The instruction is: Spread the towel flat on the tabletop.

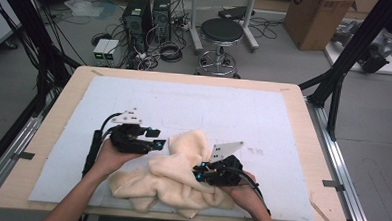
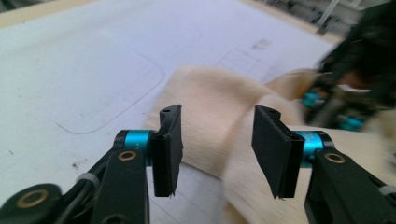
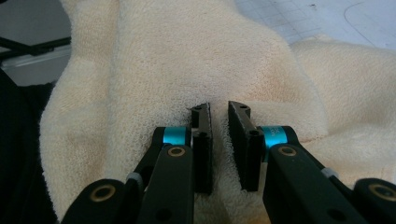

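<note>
A cream terry towel [image 1: 176, 177] lies crumpled on the white mat [image 1: 184, 100] near the front edge of the table. My left gripper [image 1: 157, 139] hovers at the towel's left edge, and in the left gripper view its jaws [image 2: 217, 149] stand open with nothing pressed between them, the towel [image 2: 210, 98] lying just beyond. My right gripper [image 1: 199, 171] rests on the towel's right side. Seen close in the right gripper view, it [image 3: 219, 140] is shut on a raised fold of the towel [image 3: 187, 56]. The right gripper [image 2: 336, 112] also appears blurred in the left gripper view.
The mat covers most of a wooden table [image 1: 303, 125]. Beyond the far edge, on the floor, stand a black stool [image 1: 221, 31], computer towers [image 1: 138, 15] with cables, and a cardboard box [image 1: 315, 18]. Black frame posts [image 1: 337, 96] flank the table.
</note>
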The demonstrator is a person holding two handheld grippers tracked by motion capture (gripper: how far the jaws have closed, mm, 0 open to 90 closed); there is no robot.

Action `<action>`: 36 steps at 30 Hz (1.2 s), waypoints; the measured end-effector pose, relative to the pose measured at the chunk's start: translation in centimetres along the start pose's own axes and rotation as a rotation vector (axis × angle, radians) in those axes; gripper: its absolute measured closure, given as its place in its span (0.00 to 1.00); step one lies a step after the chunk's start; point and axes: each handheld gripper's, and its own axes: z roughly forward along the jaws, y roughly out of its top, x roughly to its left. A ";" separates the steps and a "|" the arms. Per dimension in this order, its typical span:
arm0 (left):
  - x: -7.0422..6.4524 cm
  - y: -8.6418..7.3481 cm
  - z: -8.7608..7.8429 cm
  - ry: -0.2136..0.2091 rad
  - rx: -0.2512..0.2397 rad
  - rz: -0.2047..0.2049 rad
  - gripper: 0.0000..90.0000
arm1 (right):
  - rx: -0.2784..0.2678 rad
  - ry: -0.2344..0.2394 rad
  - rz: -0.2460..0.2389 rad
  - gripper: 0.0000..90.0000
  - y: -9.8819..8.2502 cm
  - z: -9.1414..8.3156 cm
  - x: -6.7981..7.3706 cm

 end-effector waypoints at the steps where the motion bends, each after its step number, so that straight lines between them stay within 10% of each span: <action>1: 0.0 0.0 0.0 0.000 0.000 0.000 0.55 | 0.000 -0.004 -0.009 0.89 0.0 0.0 0.0; 10: 1.8 -1.2 6.9 0.055 0.187 -0.043 0.55 | -0.015 0.005 0.010 0.88 -0.3 0.0 -0.4; 16: 0.9 -1.1 8.0 0.032 0.214 0.004 0.87 | -0.038 0.000 0.031 0.77 -0.3 -0.1 -0.9; 28: 0.0 -1.4 2.2 0.059 0.122 0.071 0.96 | -0.189 -0.130 0.158 0.65 -0.2 -4.1 -3.6; 36: 0.1 -2.7 -1.6 0.082 0.087 0.088 0.96 | -0.023 -0.225 0.260 0.58 -0.8 -0.4 -6.8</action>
